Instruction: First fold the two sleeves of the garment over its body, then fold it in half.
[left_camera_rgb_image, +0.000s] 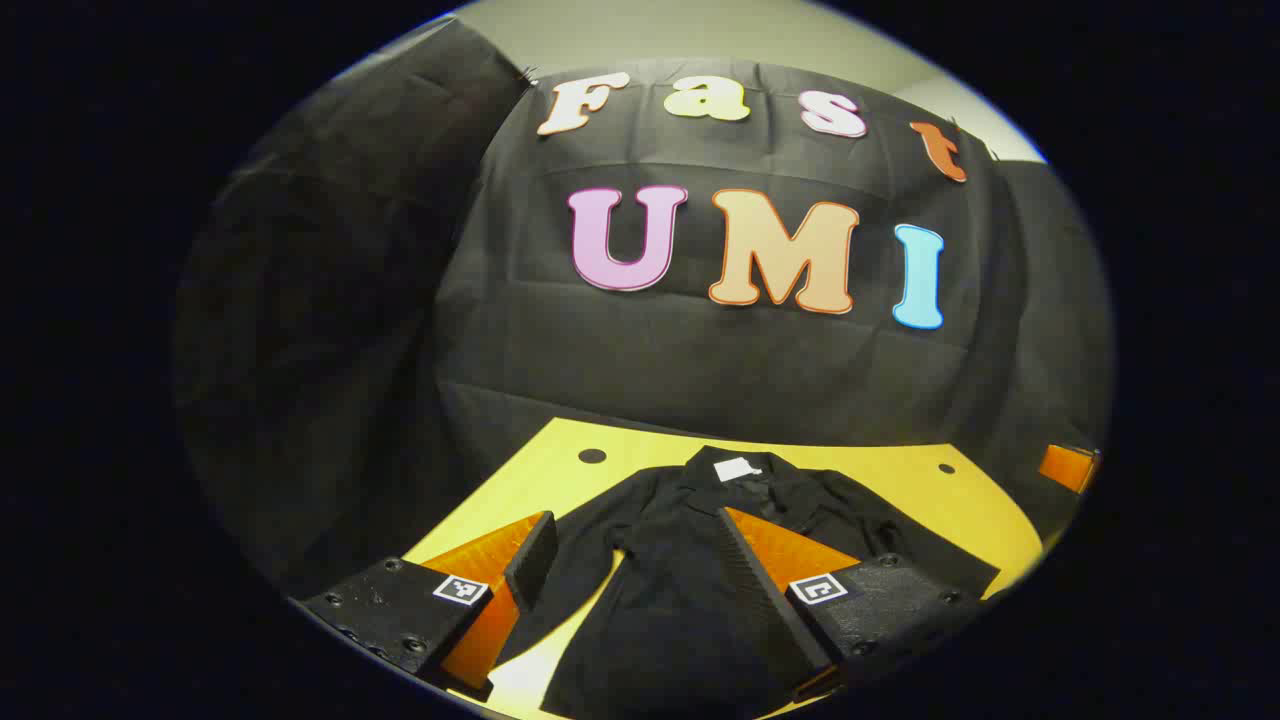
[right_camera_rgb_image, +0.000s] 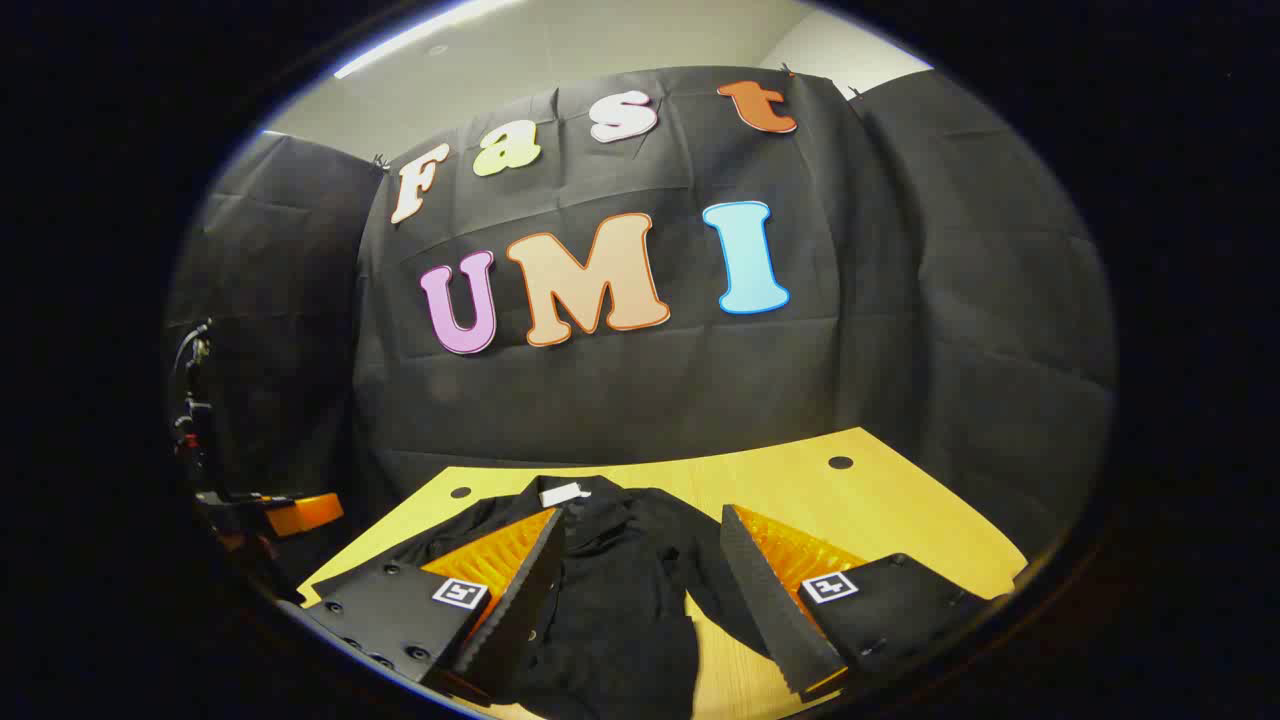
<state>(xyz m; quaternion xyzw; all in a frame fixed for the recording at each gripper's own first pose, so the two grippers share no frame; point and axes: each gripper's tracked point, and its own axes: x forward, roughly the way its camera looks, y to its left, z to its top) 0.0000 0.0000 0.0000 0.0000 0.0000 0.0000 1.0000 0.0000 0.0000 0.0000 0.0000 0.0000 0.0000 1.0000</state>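
A black long-sleeved garment (left_camera_rgb_image: 690, 570) lies spread flat on the yellow table (left_camera_rgb_image: 560, 470), collar with a white tag (left_camera_rgb_image: 738, 469) at the far end. My left gripper (left_camera_rgb_image: 635, 550) hovers open above its left sleeve and body, nothing between the fingers. In the right gripper view the same garment (right_camera_rgb_image: 610, 590) lies below, its right sleeve (right_camera_rgb_image: 715, 580) running down toward the near edge. My right gripper (right_camera_rgb_image: 640, 550) hangs open over the body and that sleeve, holding nothing. The other gripper (right_camera_rgb_image: 290, 512) shows at the far left of this view.
The table (right_camera_rgb_image: 850, 500) has small round holes near its far corners (right_camera_rgb_image: 840, 462). Black cloth walls close the booth behind and at both sides. Bare yellow tabletop lies to the right of the garment.
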